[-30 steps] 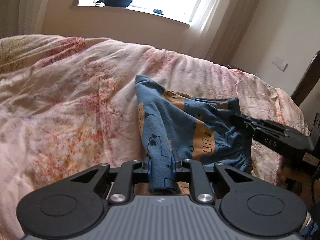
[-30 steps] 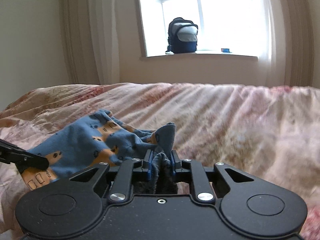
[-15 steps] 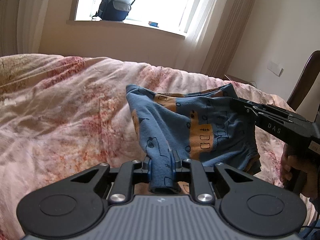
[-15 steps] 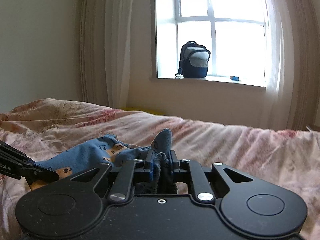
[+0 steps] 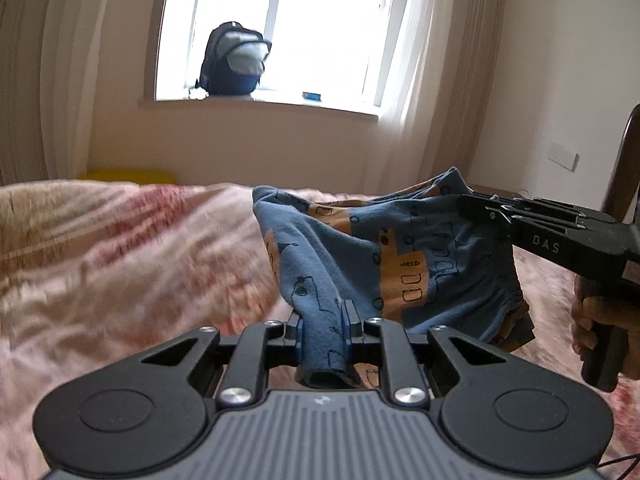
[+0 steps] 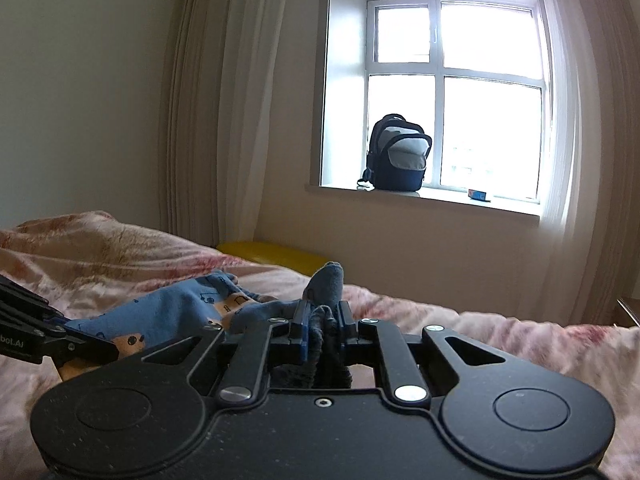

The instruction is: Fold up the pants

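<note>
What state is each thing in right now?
Blue cotton pants with orange print: held up between both grippers, partly lifted off the bed.
Left gripper: jaws shut on pants.
Right gripper: jaws shut on pants.
Pink floral bedspread: rumpled.
Dark backpack: upright on windowsill, front pocket open.

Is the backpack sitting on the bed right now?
No. The backpack stands on the windowsill in front of the window, well beyond the bed.

Blue pants (image 5: 360,264) with orange patches and black outline drawings; pink, red-mottled bedspread (image 5: 120,248); dark navy-and-grey backpack (image 6: 400,152).
</note>
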Demonstrator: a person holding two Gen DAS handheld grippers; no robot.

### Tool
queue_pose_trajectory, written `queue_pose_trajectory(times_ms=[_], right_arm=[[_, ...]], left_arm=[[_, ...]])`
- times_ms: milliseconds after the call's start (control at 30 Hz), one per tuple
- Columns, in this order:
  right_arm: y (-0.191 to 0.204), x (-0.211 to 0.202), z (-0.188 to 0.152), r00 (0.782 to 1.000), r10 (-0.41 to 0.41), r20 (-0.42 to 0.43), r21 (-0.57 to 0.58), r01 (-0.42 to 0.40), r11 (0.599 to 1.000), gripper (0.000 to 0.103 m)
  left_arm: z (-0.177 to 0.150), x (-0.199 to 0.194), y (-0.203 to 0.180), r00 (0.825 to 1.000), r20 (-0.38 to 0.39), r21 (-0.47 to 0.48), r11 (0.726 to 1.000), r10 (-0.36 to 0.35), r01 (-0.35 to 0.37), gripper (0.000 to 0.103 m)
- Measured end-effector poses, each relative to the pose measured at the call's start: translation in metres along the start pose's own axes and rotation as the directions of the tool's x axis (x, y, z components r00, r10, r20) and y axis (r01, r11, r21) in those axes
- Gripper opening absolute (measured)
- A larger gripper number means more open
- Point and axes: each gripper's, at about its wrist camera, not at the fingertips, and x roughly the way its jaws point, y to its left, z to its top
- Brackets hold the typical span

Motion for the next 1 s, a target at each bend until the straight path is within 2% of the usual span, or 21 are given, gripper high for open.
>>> queue_pose_trajectory(times_ms=[200, 400, 567, 767, 867, 900, 933, 967, 1000], right_arm=[[-0.020, 0.049, 0.002, 1.000, 0.006, -0.026, 0.030, -0.005, 1.000, 0.012], [-0.036, 0.086, -0.028, 0.993, 0.010, -0.117, 0.101, 0.002, 0.995, 0.012], [-0.045, 0.094, -0.048, 0.990, 0.004, -0.139, 0.159, 0.019, 0.987, 0.012], [-0.042, 0.095, -0.046, 0.990, 0.003, -0.142, 0.146, 0.018, 0.989, 0.014], [-0.041, 0.093, -0.044, 0.989, -0.008, -0.149, 0.134, 0.028, 0.991, 0.024], [-0.041, 0.092, -0.044, 0.989, -0.010, -0.149, 0.132, 0.030, 0.991, 0.031], [-0.042, 0.090, -0.043, 0.989, -0.007, -0.149, 0.132, 0.027, 0.991, 0.037], [-0.042, 0.089, -0.042, 0.989, -0.007, -0.150, 0.129, 0.027, 0.991, 0.049], [-0.041, 0.086, -0.041, 0.989, -0.008, -0.146, 0.123, 0.026, 0.992, 0.060]], left_arm=[[-0.005, 0.040, 0.010, 0.999, 0.010, 0.047, 0.998, 0.032, -0.032, 0.018], [-0.026, 0.068, 0.016, 0.997, -0.060, 0.080, 0.996, 0.038, -0.034, 0.018], [-0.029, 0.067, 0.017, 0.998, -0.064, 0.108, 0.994, 0.030, -0.023, 0.019], [-0.026, 0.068, 0.015, 0.996, -0.079, 0.106, 0.994, 0.044, -0.035, 0.020], [-0.023, 0.069, 0.017, 0.994, -0.102, 0.085, 0.996, 0.037, -0.029, 0.024], [-0.022, 0.069, 0.018, 0.993, -0.111, 0.066, 0.998, 0.032, -0.025, 0.027], [-0.020, 0.067, 0.020, 0.992, -0.121, 0.041, 0.999, 0.025, -0.020, 0.035], [-0.019, 0.065, 0.021, 0.992, -0.128, 0.018, 1.000, 0.014, -0.012, 0.048], [-0.019, 0.062, 0.022, 0.992, -0.126, -0.003, 1.000, 0.004, -0.005, 0.055]])
